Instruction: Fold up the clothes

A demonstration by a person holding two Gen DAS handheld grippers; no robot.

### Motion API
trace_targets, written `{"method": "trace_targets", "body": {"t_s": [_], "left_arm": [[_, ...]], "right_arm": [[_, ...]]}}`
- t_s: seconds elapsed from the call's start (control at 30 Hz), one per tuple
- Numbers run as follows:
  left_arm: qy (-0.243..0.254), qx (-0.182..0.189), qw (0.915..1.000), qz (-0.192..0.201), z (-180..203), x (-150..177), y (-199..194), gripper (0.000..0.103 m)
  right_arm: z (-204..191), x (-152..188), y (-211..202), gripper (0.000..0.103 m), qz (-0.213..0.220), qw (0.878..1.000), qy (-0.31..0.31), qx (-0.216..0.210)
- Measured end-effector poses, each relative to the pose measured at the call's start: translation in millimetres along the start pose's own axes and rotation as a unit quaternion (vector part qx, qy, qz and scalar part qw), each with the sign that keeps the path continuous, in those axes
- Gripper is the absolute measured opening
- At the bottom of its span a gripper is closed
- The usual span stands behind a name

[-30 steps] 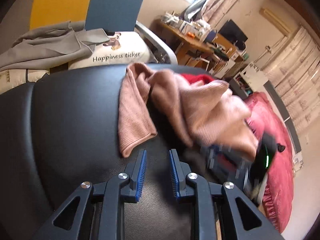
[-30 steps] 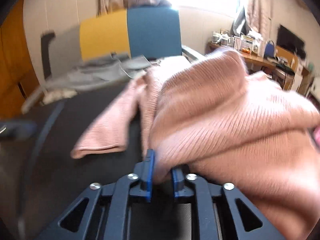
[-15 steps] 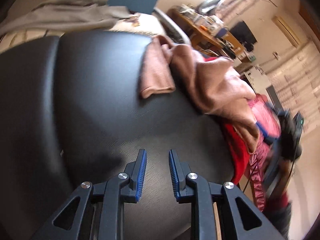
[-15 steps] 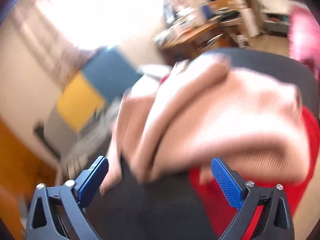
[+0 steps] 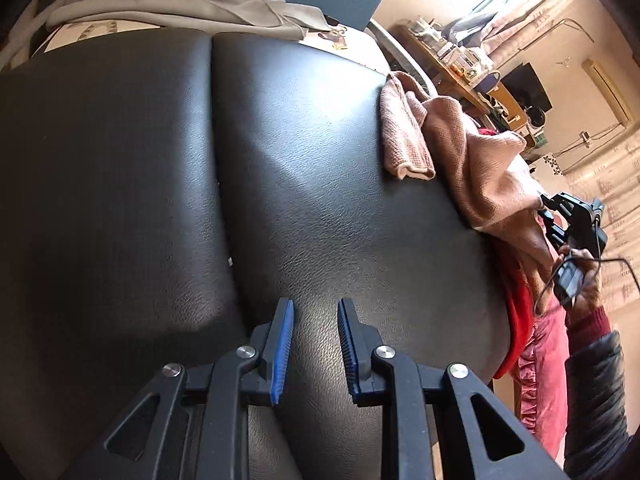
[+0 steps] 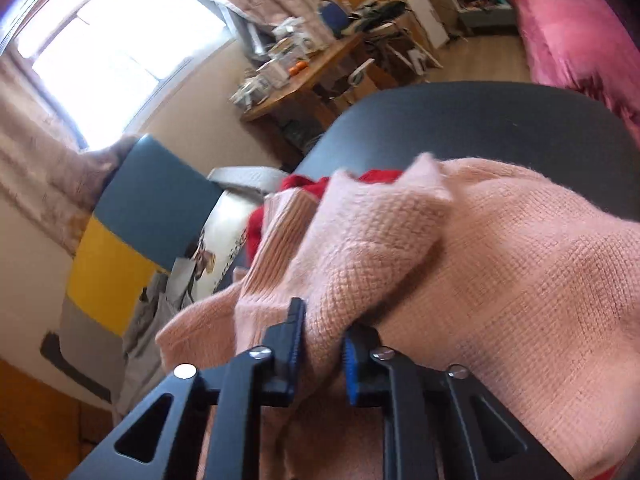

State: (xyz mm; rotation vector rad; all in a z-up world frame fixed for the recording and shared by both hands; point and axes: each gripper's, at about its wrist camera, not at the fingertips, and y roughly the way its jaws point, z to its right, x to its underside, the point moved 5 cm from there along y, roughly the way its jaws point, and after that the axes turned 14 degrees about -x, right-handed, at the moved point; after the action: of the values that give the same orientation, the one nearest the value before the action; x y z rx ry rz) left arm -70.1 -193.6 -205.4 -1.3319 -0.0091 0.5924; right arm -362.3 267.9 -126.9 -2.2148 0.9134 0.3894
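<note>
Moved: right gripper (image 6: 322, 334) swung wide, now closing on pink sweater (image 6: 480, 264) again
Left gripper (image 5: 314, 344): slightly parted, empty, over black cushion (image 5: 320, 200)
Sweater: bunched at cushion's right edge, atop red garment (image 5: 516, 320)

The left gripper (image 5: 314, 344) points steeply down, its jaws a little apart with nothing between them. The right gripper (image 6: 323, 346) is rolled to one side, jaws closing on a fold of pink knit. The right hand (image 5: 584, 276) grips its handle, its sleeve dark.
</note>
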Motion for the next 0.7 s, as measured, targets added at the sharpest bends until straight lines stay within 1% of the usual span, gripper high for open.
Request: {"method": "trace_targets", "body": {"t_s": [0.07,0.13,0.2,0.27,0.3,0.33,0.4,0.43,0.47,0.5,0.57,0.6,0.63,0.67,0.7], "left_arm": [[0.007,0.011,0.9999,0.001,12.0,-5.7,1.4,0.022],[0.019,0.031,0.9993,0.006,30.6,-16.9,-0.3,0.022],[0.043,0.052,0.9977,0.007,61.8,-33.0,-0.6,0.024],[0.072,0.073,0.9947,0.01,100.5,-53.0,0.4,0.028],[0.086,0.083,0.9928,0.011,120.4,-63.4,0.9,0.031],[0.105,0.084,0.9908,0.018,141.2,-75.2,1.3,0.033],[0.145,0.056,0.9857,0.065,180.9,-103.7,-3.3,0.035],[0.177,0.044,0.979,0.092,201.9,-117.2,-5.5,0.039],[0.215,0.035,0.9684,0.12,224.1,-129.9,-7.1,0.041],[0.248,0.028,0.9586,0.137,242.6,-140.2,-6.2,0.042],[0.299,0.019,0.9441,0.137,269.5,-149.2,7.0,0.043],[0.323,0.014,0.9365,0.135,282.2,-152.6,14.7,0.045],[0.348,0.01,0.9282,0.133,294.9,-156.0,22.3,0.047],[0.371,0.006,0.9193,0.13,307.5,-159.5,29.9,0.047],[0.387,0.002,0.914,0.124,314.6,-162.4,38.6,0.047]], "right_arm": [[-19.1,13.6,-8.4,0.015,-0.006,0.999,-0.035,-0.003],[-32.9,32.7,-18.1,0.015,-0.009,0.998,-0.065,-0.013],[-41.7,55.2,-27.8,0.015,-0.014,0.996,-0.086,-0.025],[-42.9,76.4,-35.1,0.013,-0.019,0.994,-0.099,-0.031],[-42.0,86.5,-37.9,0.013,-0.022,0.994,-0.105,-0.031],[-40.9,96.4,-40.3,0.013,-0.025,0.993,-0.111,-0.031],[-34.0,111.2,-42.4,0.013,-0.028,0.993,-0.114,-0.033],[-29.4,115.5,-45.7,0.013,-0.033,0.993,-0.107,-0.042],[-25.1,119.4,-49.2,0.014,-0.038,0.993,-0.101,-0.052],[-23.1,119.5,-52.7,0.016,-0.037,0.993,-0.098,-0.06],[-18.1,120.0,-61.7,0.017,-0.033,0.993,-0.091,-0.073],[-17.0,119.4,-64.6,0.024,-0.029,0.992,-0.092,-0.077],[-15.8,118.8,-67.4,0.029,-0.025,0.992,-0.093,-0.08],[-14.7,118.2,-70.3,0.04,-0.021,0.992,-0.094,-0.083],[-13.5,117.7,-73.1,0.049,-0.017,0.992,-0.094,-0.087]]}}
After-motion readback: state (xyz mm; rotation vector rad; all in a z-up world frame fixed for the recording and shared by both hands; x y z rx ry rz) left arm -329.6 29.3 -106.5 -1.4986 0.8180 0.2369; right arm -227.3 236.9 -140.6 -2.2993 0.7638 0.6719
